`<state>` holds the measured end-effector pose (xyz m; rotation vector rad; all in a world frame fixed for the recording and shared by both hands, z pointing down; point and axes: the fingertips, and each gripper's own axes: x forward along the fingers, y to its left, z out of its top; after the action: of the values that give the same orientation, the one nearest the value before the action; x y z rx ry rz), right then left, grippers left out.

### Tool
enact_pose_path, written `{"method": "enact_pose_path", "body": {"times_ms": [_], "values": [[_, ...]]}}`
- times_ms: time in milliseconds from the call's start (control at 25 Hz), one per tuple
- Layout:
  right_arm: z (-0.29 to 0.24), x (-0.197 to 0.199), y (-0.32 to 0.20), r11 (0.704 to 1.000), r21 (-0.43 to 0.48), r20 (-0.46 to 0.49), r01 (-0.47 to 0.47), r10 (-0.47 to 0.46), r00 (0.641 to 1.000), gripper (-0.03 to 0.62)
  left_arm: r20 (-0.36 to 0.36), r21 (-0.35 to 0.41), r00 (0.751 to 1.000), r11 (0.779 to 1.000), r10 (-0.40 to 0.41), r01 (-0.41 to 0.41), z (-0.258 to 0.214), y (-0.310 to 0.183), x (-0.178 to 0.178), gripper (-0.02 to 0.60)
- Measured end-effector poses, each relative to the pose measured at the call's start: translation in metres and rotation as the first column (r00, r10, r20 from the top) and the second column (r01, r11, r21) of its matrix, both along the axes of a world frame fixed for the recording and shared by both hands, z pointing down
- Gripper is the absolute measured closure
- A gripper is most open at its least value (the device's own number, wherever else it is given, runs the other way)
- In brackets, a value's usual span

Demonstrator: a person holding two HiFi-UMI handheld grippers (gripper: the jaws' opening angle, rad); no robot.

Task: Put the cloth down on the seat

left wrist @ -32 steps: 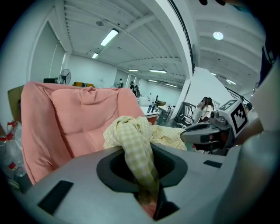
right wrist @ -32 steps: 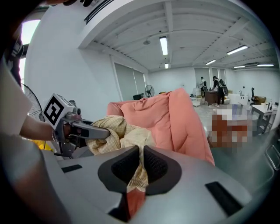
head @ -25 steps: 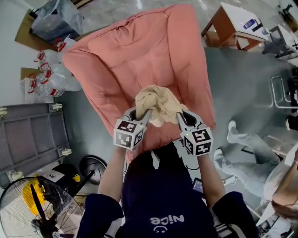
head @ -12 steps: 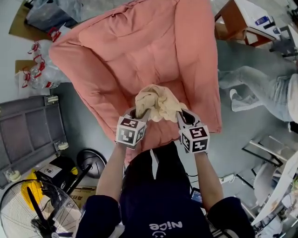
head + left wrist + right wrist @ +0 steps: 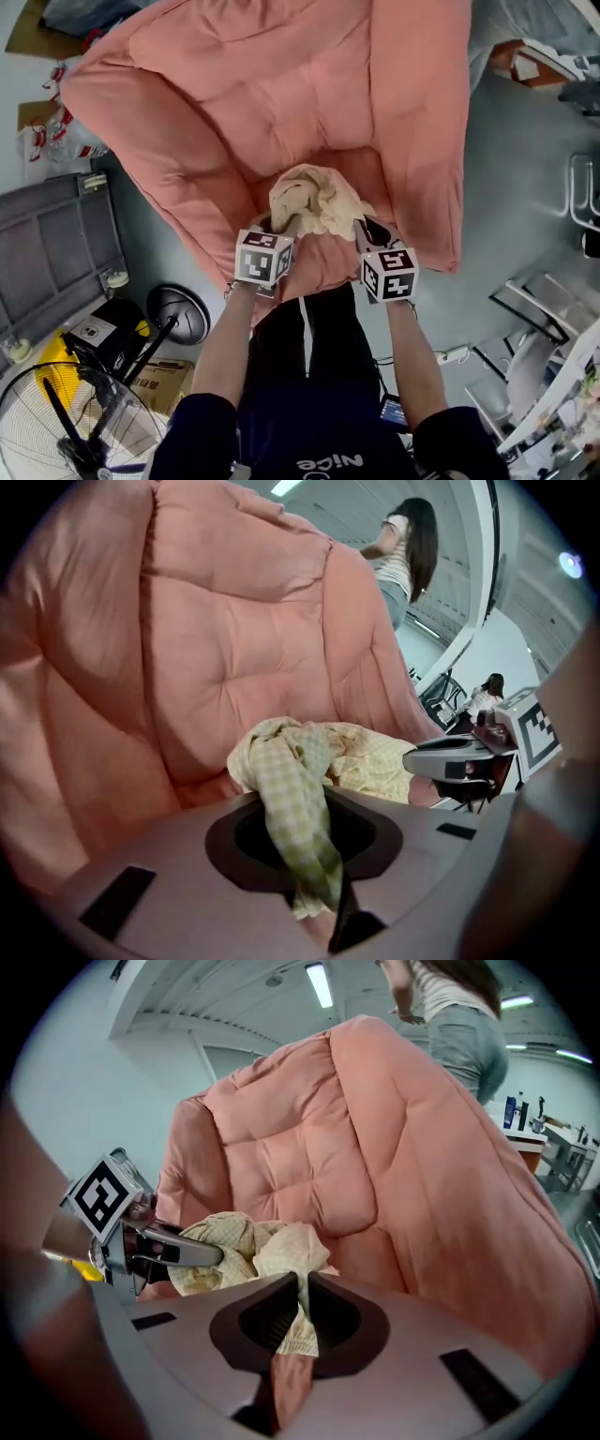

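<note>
A crumpled cream checked cloth (image 5: 314, 202) hangs between my two grippers, just above the front of the seat (image 5: 323, 261) of a pink padded armchair (image 5: 281, 84). My left gripper (image 5: 273, 226) is shut on the cloth's left end; in the left gripper view a twisted strip of the cloth (image 5: 300, 799) runs down between its jaws (image 5: 314, 869). My right gripper (image 5: 369, 231) is shut on the right end, and a fold of the cloth (image 5: 281, 1251) is pinched between its jaws (image 5: 302, 1299). Each gripper shows in the other's view, the right gripper (image 5: 455, 759) and the left gripper (image 5: 173, 1252).
The armchair's arms rise on both sides of the seat. A grey flat cart (image 5: 47, 253), a round black base (image 5: 178, 314) and a floor fan (image 5: 56, 422) stand at the left. A person (image 5: 459, 1016) stands behind the chair. A white rack (image 5: 562, 375) stands at the lower right.
The armchair has come nearer and fills more of the head view. Both grippers with the cloth sit slightly further in over the seat. The person at the right has left the head view.
</note>
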<state>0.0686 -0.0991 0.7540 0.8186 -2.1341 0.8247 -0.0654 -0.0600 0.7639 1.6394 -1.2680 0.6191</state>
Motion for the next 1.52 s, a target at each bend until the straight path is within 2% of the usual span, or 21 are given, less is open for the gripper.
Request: {"method": "enact_pose_path", "body": {"times_ms": [360,640,720,960,1120,1280,1520], "values": [[0.064,0.008,-0.003,0.997,-0.055,-0.051,-0.053,0.05,0.997,0.534,0.001,-0.073,0.995,0.992,-0.103,0.102,0.06,0.007,-0.013,0.474],[0.108,0.016,0.002,0.989,-0.128,-0.111,-0.068,0.054,0.992,0.534,0.08,-0.137,0.985,0.977,-0.153,0.163,0.095,0.015,-0.017,0.466],[0.118,0.018,0.004,0.988,-0.139,-0.137,-0.069,0.05,0.989,0.534,0.086,-0.161,0.979,0.967,-0.185,0.197,0.104,0.017,-0.018,0.463],[0.131,0.023,0.006,0.983,-0.164,-0.192,-0.083,0.051,0.98,0.531,0.151,-0.28,0.952,0.912,-0.267,0.3,0.117,0.027,-0.025,0.438],[0.12,0.023,0.006,0.974,-0.19,-0.19,-0.12,0.083,0.978,0.41,0.142,-0.301,0.942,0.894,-0.303,0.333,0.111,0.032,-0.025,0.375],[0.096,0.022,0.006,0.977,-0.18,-0.174,-0.113,0.081,0.981,0.378,0.088,-0.295,0.946,0.899,-0.311,0.323,0.089,0.034,-0.019,0.277],[0.046,0.011,0.014,0.982,-0.16,-0.13,-0.099,0.078,0.988,0.375,0.08,-0.251,0.973,0.94,-0.218,0.231,0.041,0.038,-0.022,0.264]]}}
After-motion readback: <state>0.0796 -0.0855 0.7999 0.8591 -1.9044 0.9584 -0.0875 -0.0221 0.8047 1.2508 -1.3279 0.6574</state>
